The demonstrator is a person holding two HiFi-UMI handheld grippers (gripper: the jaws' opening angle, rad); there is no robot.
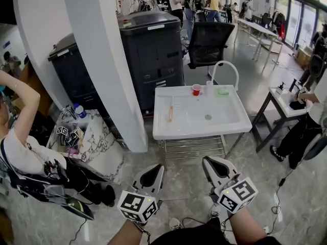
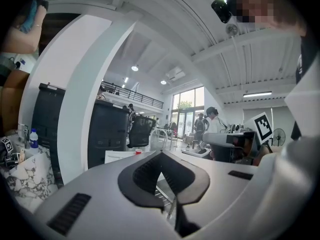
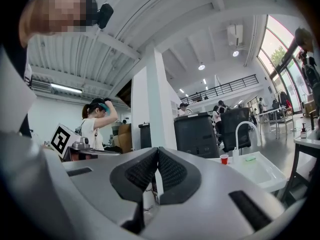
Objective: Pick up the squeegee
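Head view: left gripper and right gripper low, well short of white sink worktop. Slim orange tool, likely squeegee, lies there untouched.
Left gripper view: jaws together, empty.
Right gripper view: jaws together, empty; approach and grasp remain.

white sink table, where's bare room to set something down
The basin of the white sink table is bare between the orange squeegee and the drain, and right of the drain to the rim. The back edge is crowded: red cup, green sponge, faucet.
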